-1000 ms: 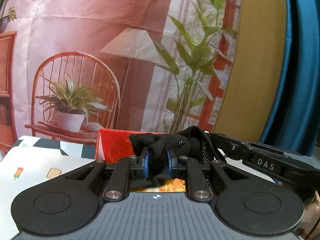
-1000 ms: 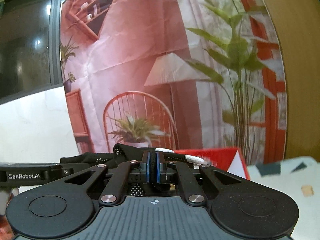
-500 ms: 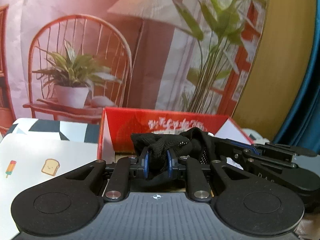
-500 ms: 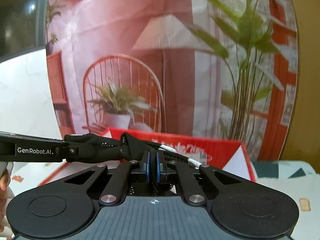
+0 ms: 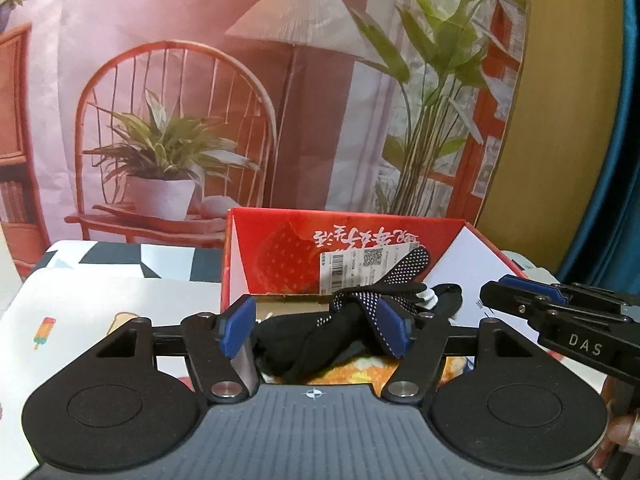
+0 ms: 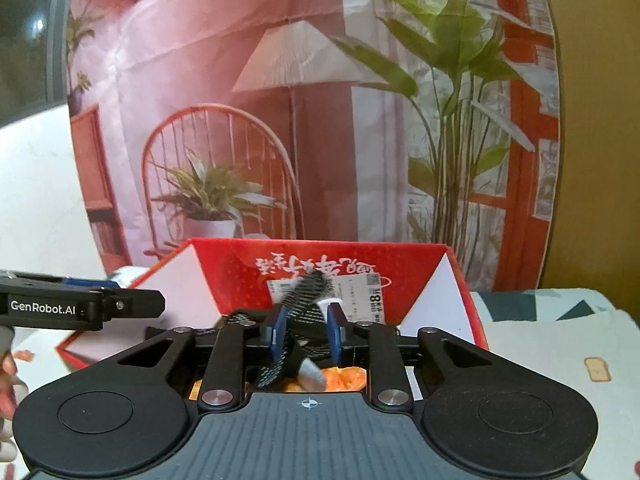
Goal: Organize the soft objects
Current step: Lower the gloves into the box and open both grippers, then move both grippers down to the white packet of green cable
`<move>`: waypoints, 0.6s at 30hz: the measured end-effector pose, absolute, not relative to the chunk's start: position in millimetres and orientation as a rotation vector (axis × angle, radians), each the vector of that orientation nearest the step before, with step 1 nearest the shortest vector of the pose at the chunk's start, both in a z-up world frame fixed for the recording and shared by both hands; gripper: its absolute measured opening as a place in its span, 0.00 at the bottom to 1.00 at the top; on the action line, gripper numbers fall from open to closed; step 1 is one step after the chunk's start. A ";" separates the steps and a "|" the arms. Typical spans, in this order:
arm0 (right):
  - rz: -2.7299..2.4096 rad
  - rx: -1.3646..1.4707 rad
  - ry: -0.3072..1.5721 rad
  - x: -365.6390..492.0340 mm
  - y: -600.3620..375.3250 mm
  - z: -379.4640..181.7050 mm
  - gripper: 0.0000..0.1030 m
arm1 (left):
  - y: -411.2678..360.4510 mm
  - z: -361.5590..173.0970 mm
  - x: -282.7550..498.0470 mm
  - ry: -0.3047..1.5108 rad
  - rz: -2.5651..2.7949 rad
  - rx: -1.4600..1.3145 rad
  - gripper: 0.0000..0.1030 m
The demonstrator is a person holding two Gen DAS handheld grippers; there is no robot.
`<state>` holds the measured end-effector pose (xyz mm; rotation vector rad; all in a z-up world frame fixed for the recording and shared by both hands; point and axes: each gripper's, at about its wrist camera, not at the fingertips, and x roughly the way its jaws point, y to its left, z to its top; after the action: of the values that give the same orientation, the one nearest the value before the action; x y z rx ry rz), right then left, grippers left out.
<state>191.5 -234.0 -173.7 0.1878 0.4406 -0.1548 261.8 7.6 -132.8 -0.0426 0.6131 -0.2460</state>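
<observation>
A black glove with white grip dots (image 5: pixel 320 340) lies slack between the pads of my left gripper (image 5: pixel 316 324), draped over the right pad, with one finger pointing up. The jaws stand wide and are opening. It hangs over the open red cardboard box (image 5: pixel 280 256). In the right wrist view a dotted glove strip (image 6: pixel 308 292), blurred, sits loose between the pads of my right gripper (image 6: pixel 307 332), whose jaws are opening over the same red box (image 6: pixel 236 268). Each gripper shows in the other's view: the right gripper (image 5: pixel 494 294), the left gripper (image 6: pixel 156 304).
An orange patterned soft thing (image 6: pixel 344 376) lies in the bottom of the box. The box stands on a tablecloth (image 5: pixel 100 300) printed with toast and ice lollies. A printed backdrop with a chair and plants (image 5: pixel 168 120) hangs behind, with a blue curtain (image 5: pixel 616 160) at right.
Both grippers sank toward the red box and tipped downward. Both sets of jaws, shut on the glove before, have parted, the left widely, and the glove has slumped.
</observation>
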 end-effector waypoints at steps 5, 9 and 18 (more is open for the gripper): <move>-0.133 0.211 0.423 166.1 -232.6 -173.1 0.22 | 8.1 -128.4 229.9 0.597 -0.266 -0.046 0.67; -0.127 0.237 0.401 136.5 -230.4 -174.5 0.25 | 6.6 -132.3 202.5 0.597 -0.275 -0.055 0.67; -0.105 0.242 0.429 71.6 -222.6 -194.2 0.44 | 7.5 -158.7 151.1 0.645 -0.251 -0.123 0.67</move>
<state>71.6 -222.6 -194.2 0.2422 0.4286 -0.1047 151.1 7.5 -158.7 -0.1234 0.6448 -0.2513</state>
